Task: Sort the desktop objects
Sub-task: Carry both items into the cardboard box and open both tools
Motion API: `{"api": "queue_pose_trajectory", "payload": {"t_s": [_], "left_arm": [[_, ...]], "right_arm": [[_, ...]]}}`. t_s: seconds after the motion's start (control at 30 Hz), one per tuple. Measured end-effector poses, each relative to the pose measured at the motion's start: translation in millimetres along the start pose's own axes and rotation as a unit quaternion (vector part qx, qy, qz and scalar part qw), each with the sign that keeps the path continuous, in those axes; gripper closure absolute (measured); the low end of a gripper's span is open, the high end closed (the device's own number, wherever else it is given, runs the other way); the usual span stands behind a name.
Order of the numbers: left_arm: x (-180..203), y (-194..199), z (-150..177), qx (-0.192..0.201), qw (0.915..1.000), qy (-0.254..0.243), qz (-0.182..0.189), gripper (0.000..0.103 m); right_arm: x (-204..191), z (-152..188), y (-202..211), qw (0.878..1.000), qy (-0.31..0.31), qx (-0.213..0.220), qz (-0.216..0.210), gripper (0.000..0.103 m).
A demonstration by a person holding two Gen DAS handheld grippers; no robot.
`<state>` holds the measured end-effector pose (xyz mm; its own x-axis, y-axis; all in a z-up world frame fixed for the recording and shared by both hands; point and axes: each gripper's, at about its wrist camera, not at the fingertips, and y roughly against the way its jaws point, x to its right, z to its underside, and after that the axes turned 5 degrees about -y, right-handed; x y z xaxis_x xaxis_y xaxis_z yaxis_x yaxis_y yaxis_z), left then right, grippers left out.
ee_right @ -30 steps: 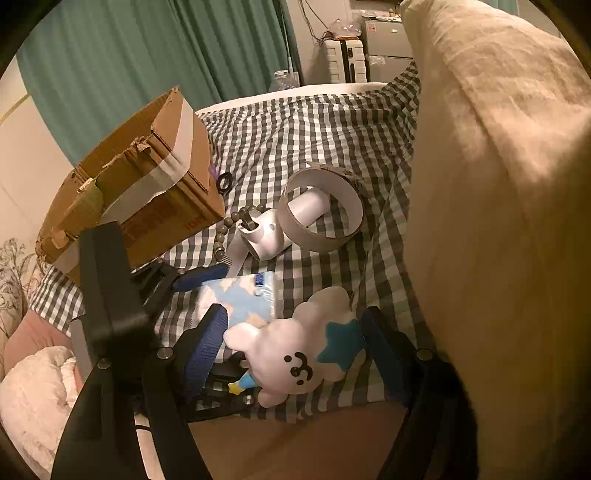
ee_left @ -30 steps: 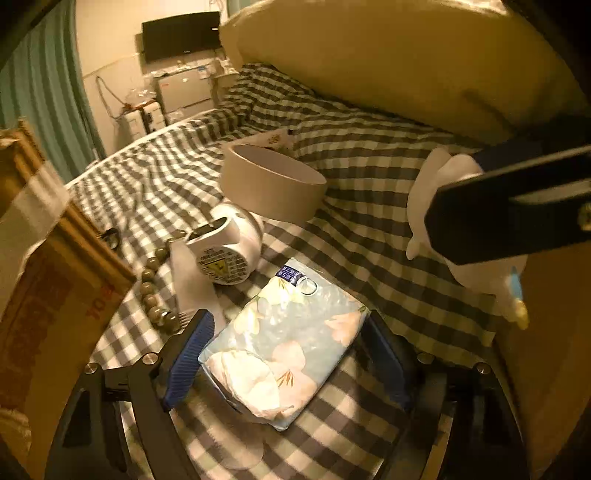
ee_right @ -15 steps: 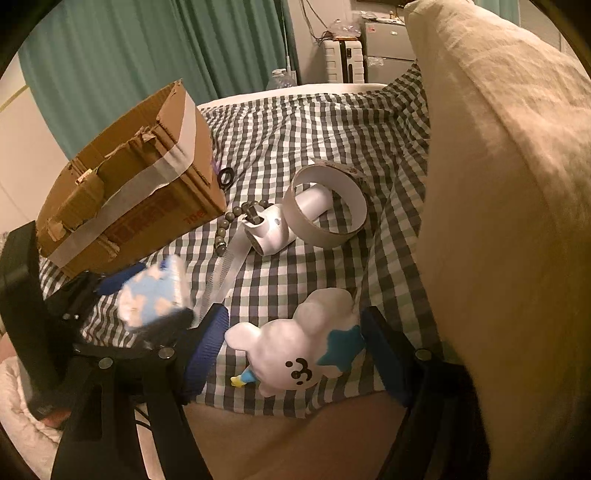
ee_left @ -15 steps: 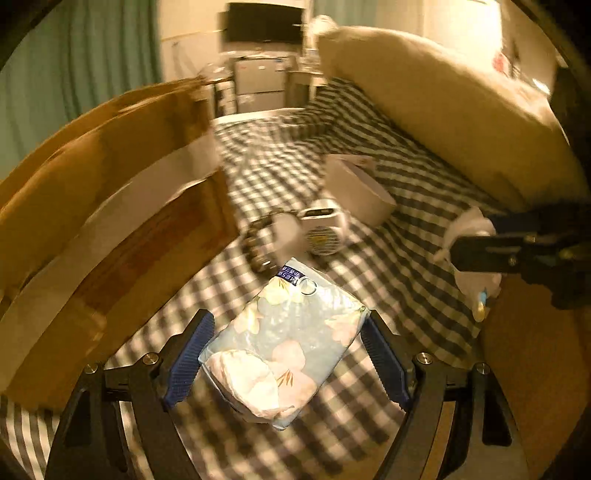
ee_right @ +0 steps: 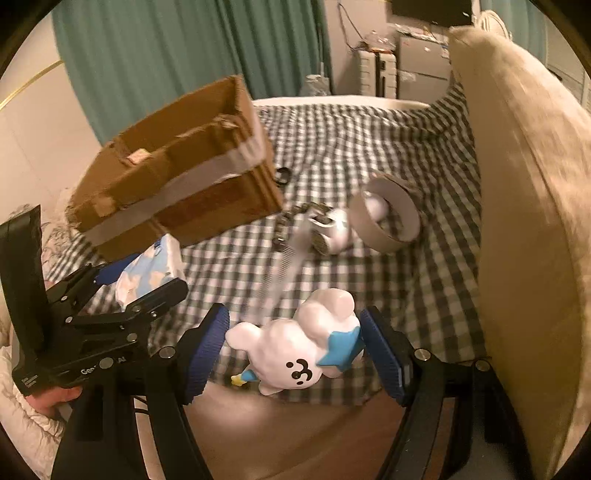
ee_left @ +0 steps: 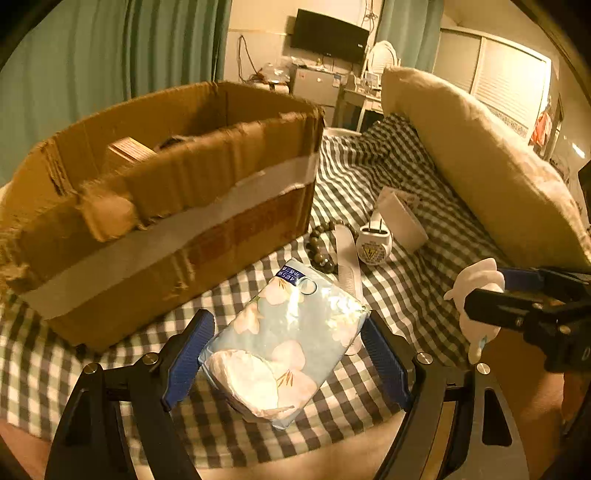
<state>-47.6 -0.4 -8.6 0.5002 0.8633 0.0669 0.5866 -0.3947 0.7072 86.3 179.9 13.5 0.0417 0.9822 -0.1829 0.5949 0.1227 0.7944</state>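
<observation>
At the bottom centre of the left wrist view, the left claw (ee_left: pixel 286 360) is clenched on a pale blue, flower-printed plastic tissue pack (ee_left: pixel 284 343), its blue-padded fingers (ee_left: pixel 188 356) pressing both sides of the pack, which is held above the checked bedsheet (ee_left: pixel 402 291). At the bottom centre of the right wrist view, the right claw (ee_right: pixel 295 354) grasps a white plush bunny with a blue star (ee_right: pixel 299 350) between its blue pads, at the near edge of the bed. In the middle of the left view, slightly right, beyond the pack, a white plastic comb (ee_left: pixel 347 254) lies on the sheet beside a string of dark wooden beads (ee_left: pixel 319 245) and a small round white charger plug (ee_left: pixel 373 245). Just behind the plug stands a wide white tape roll (ee_left: pixel 402 218) on its edge. Filling the left half of that view, an open brown cardboard box with a white tape band (ee_left: pixel 166 206) rests on the bed. A large beige pillow (ee_left: pixel 491 166) stretches along the right side. Teal curtains (ee_left: pixel 110 55) hang at the upper left, and a dark wall-mounted television (ee_left: pixel 328 35) sits at the top centre.
</observation>
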Motion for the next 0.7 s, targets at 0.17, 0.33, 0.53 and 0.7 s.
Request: {"api": "queue_pose_trajectory", "payload": {"t_s": [0.17, 0.33, 0.53, 0.7], "left_arm": [[-7, 22, -5, 0.020, 0.9997, 0.011, -0.004, 0.020], [-18, 45, -15, 0.047, 0.9984, 0.029, -0.012, 0.020], [-42, 78, -34, 0.082, 0.9941, 0.065, -0.029, 0.020], [-61, 98, -43, 0.101, 0.9904, 0.081, -0.049, 0.020]], "right_arm": [[-19, -5, 18, 1.000, 0.016, 0.022, -0.005, 0.030], [-33, -15, 38, 0.998, 0.030, 0.047, -0.019, 0.030], [-60, -45, 53, 0.994, 0.050, 0.084, -0.054, 0.032], [-88, -72, 54, 0.989, 0.073, 0.107, -0.077, 0.032]]}}
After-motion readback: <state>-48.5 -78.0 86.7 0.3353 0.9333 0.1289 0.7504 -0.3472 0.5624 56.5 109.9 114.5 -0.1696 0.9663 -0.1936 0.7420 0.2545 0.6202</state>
